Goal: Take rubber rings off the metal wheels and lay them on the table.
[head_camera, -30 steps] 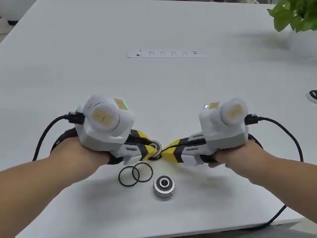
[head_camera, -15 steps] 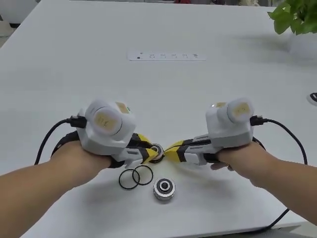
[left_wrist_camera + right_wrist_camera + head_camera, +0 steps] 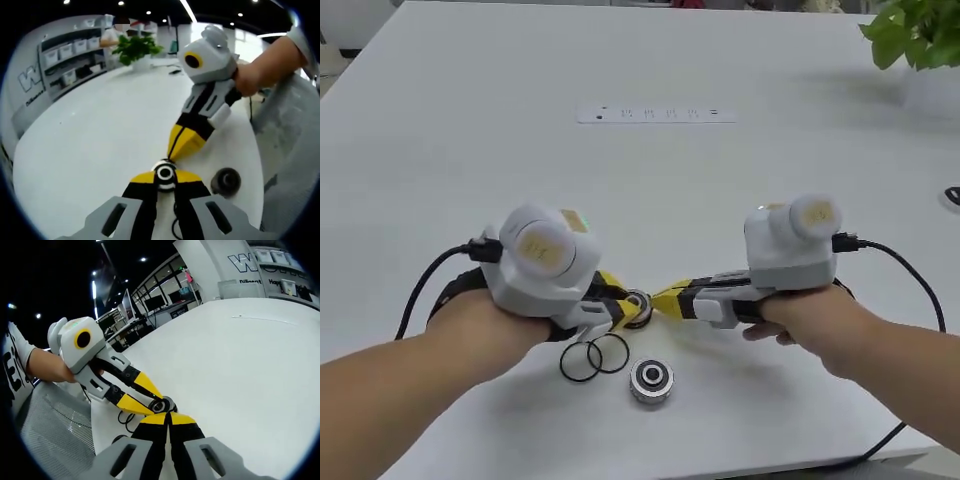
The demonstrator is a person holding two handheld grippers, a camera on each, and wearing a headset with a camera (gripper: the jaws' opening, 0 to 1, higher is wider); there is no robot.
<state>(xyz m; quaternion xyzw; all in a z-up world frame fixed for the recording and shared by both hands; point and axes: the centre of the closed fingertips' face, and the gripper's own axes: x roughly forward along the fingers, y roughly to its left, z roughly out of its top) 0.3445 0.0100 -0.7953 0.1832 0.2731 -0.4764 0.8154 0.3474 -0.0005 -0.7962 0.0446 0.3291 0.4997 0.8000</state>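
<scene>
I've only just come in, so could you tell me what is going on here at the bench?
A person works with a gripper in each hand. The left gripper clamps a small metal wheel. The right gripper, jaws closed, has its tips at that wheel's edge; whether it pinches a ring is too small to tell. Two loose rings and a second wheel lie on the table.

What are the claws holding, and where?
The left claw pinches a metal wheel across its rim. The right claw is shut at the wheel's edge; its hold cannot be told.
</scene>
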